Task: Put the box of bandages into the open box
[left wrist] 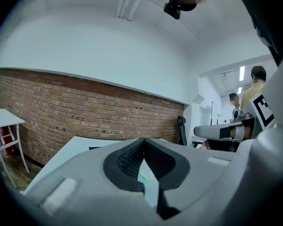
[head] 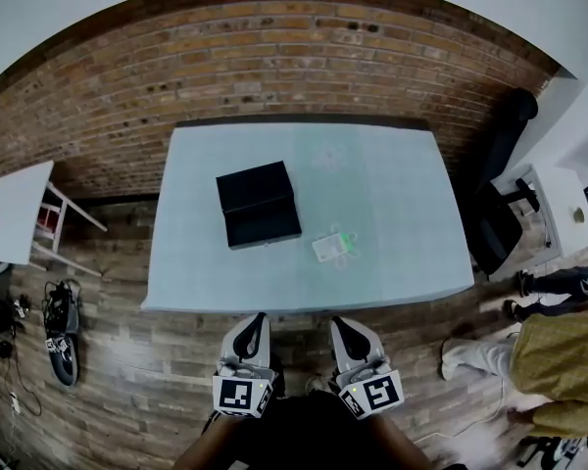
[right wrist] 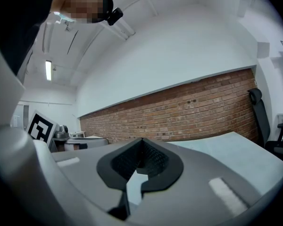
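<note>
- Brick wall behind and brick-pattern floor below, with a pale desk (head: 402, 213) between them, seen from the head view.
- Open box (head: 259, 204): black, left of the desk's middle, set slightly askew.
- Box of bandages (head: 331, 246): a small white pack with a green mark. It lies flat on the desk, to the right of the open box and nearer the front edge, apart from it.
- Axis of the pack: the long axis runs roughly across the desk, with the right end tipped a little toward the wall (too small to tell which end bears the flap).
- Left hand-held gripper (head: 258, 321): over the floor, short of the desk's front edge. Its jaws are together with nothing between them.
- Right hand-held gripper (head: 340, 323): beside the left one and also short of the desk, jaws closed and empty. It stands more nearly in line with the pack.
- Step in hand, as judged: the approach, since the pack is not yet touched.
- Advice for the step:
  - Use the right hand-held gripper.
  - Spread the jaws before arriving.
  - Close across the pack's short span, on its long sides.
  - Lift clear of the black wall.
  - Lower the pack in with its length matched to the open box's length.
</note>
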`<move>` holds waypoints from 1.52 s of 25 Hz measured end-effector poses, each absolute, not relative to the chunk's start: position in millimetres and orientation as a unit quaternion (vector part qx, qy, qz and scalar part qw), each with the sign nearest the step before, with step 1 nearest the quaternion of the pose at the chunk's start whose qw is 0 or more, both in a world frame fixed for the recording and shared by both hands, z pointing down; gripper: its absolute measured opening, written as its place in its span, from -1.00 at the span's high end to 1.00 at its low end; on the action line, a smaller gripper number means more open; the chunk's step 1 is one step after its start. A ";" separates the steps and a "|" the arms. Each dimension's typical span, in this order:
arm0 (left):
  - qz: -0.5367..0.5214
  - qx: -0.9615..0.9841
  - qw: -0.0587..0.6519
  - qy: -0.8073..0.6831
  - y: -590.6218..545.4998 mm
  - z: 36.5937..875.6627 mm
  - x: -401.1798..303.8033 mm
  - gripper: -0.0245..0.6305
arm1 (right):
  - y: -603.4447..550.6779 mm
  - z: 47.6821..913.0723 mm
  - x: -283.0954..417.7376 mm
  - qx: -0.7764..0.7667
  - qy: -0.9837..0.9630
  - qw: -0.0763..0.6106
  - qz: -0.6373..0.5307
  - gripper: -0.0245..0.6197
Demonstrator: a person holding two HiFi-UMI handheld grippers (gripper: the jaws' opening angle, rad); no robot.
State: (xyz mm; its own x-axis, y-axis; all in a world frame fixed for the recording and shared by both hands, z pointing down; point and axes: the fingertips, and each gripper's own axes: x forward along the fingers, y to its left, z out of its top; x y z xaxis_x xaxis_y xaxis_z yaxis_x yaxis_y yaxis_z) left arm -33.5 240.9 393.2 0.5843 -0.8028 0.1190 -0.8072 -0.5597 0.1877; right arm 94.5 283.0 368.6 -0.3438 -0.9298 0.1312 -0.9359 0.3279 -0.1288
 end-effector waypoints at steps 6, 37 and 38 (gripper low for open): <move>0.010 0.892 0.113 -0.437 184.6 389.2 -54.3 0.93 | 229.1 367.1 72.5 0.587 -0.804 0.025 0.091 0.92; 0.024 0.918 0.127 -0.376 87.3 410.9 -27.1 0.93 | 145.7 376.5 118.3 0.649 -0.754 0.079 0.058 0.92; 0.025 0.917 0.129 -0.377 85.0 411.7 -21.1 0.93 | 144.0 377.9 122.6 0.647 -0.756 0.074 0.065 0.92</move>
State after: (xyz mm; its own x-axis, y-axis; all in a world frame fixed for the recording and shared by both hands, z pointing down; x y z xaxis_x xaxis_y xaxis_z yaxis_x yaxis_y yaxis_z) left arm -21.1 85.0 411.7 0.7144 -0.6852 0.1421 -0.6978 -0.6824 0.2176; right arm 122.6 144.0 377.9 -0.1510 -0.9690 0.1954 -0.9881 0.1535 -0.0025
